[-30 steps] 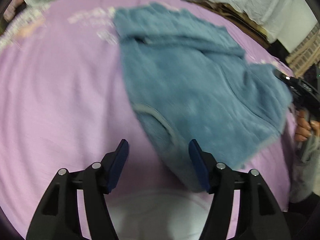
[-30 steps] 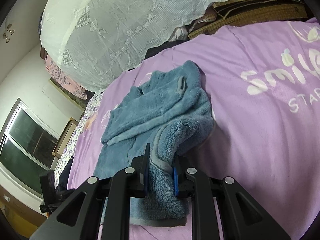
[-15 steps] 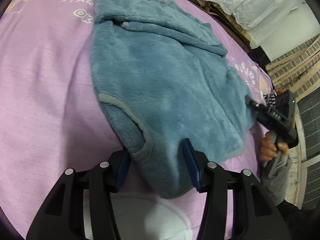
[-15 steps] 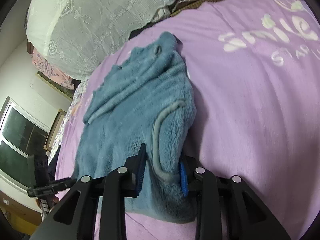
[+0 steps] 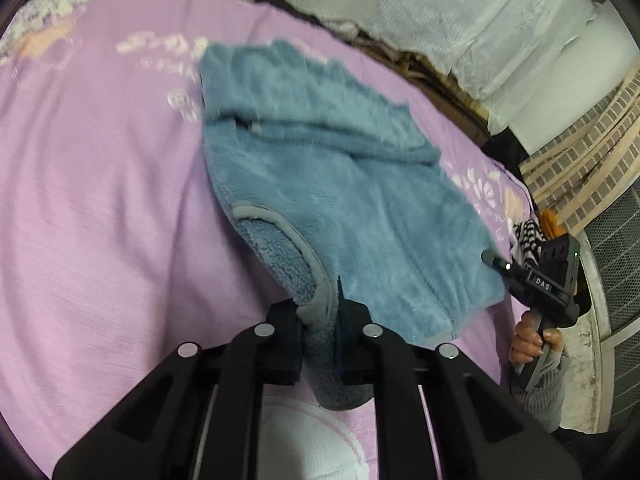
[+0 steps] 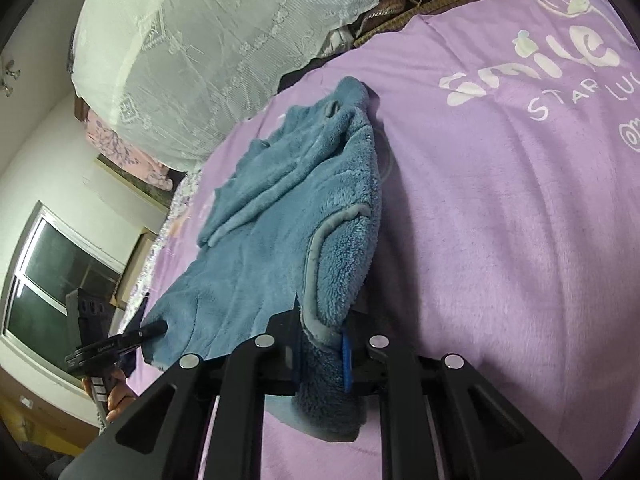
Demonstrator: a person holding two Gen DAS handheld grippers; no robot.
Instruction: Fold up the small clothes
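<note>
A blue fleece garment with grey trim lies spread on the purple bedspread. In the left wrist view my left gripper is closing its jaws tight on the near grey-trimmed corner, and the pads press the fleece. My right gripper grips the far right corner there, held by a hand. In the right wrist view the garment runs away from my right gripper, whose jaws are closing with a thick fold of fleece pinched between the pads. My left gripper bites the corner at the lower left.
The purple bedspread carries white lettering. A white lace cover drapes over things behind the bed. A window is at the left. A brick wall and a striped cloth lie past the bed's right edge.
My left jaws went from wide open around the corner to clamped on it. My right jaws loosened briefly, then pinched the fleece again. The garment now lies flatter.
</note>
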